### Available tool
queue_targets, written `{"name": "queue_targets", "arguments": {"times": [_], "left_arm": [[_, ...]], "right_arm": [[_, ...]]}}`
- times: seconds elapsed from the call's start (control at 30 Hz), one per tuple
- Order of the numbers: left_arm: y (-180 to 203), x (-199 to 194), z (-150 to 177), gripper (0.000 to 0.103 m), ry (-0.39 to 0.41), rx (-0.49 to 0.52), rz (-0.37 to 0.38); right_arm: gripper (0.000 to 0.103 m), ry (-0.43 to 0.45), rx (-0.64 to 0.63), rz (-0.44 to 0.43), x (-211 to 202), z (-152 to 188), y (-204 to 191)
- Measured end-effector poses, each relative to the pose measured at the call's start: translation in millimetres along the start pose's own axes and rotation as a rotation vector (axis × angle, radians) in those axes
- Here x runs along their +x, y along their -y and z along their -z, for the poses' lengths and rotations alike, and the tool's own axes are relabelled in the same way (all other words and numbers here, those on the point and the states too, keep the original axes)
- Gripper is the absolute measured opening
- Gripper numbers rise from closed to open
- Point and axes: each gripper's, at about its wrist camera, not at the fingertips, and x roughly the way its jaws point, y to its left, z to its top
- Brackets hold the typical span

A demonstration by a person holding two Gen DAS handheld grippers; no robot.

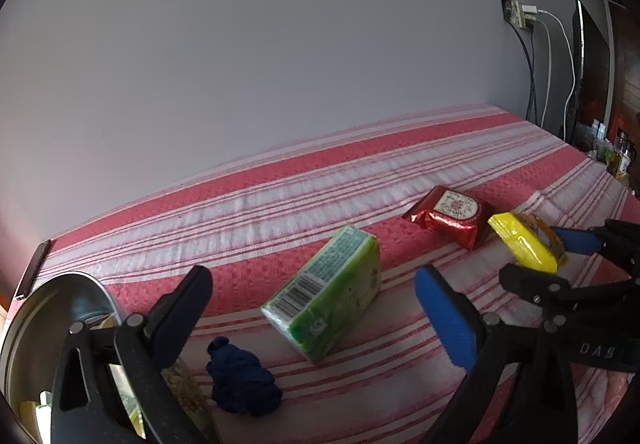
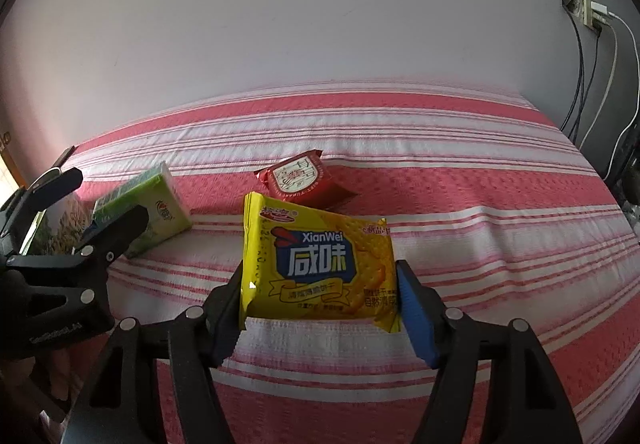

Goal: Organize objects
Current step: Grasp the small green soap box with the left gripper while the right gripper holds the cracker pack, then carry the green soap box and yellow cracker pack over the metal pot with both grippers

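A yellow cracker packet (image 2: 316,268) is held tilted just above the striped bedspread (image 2: 480,228), and my right gripper (image 2: 320,296) is shut on it, pads pressing both side edges. In the left wrist view the same packet (image 1: 520,244) sits between the right gripper's fingers (image 1: 576,240). My left gripper (image 1: 316,308) is open and grips nothing; a green tissue pack (image 1: 332,292) lies on the bed just ahead between its fingers. A red snack packet (image 1: 448,215) lies farther back, behind the yellow one. A navy cloth ball (image 1: 240,380) rests near the left finger.
A round metal tin (image 1: 40,324) with items inside stands at the near left, a printed packet (image 1: 188,392) beside it. A dark flat object (image 1: 36,268) lies at the bed's left edge. Wall socket with cables (image 1: 524,15) and bottles (image 1: 620,159) are at the far right.
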Motion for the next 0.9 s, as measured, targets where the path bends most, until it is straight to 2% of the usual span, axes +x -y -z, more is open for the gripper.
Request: {"name": "queue_targets", "arguments": {"times": [0.17,0.23,0.27,0.33,0.37,0.43,0.47,0.73,0.9], "left_arm": [[-2,8,2,0.082,-0.058,0.004,0.042],[-2,10,2,0.067,-0.075,0.001,0.059],[-2,11,3,0.063,-0.077,0.003,0.062],[1,11,3,0.046,-0.083,0.010,0.073],[1,10,4,0.043,-0.085,0.013,0.076],[5,10,4,0.028,-0.086,0.018,0.084],[6,9,5,0.025,-0.086,0.022,0.086],[19,4,5,0.024,-0.061,0.050,0.087],[14,-4,7,0.024,-0.034,0.022,0.080]], "right_arm": [[0.070,-0.007,-0.013,0.010,4,1,1],[0.070,-0.006,-0.010,0.013,3,0,0],[0.070,-0.005,-0.009,0.016,5,0,-1],[0.070,-0.002,-0.011,0.021,5,0,-1],[0.070,0.000,-0.014,0.023,6,0,0],[0.070,0.015,-0.021,0.030,3,0,-2],[0.070,0.031,-0.022,0.035,0,0,-2],[0.070,0.122,-0.014,0.035,-18,2,-3],[0.070,0.170,-0.001,0.022,-23,1,1]]}}
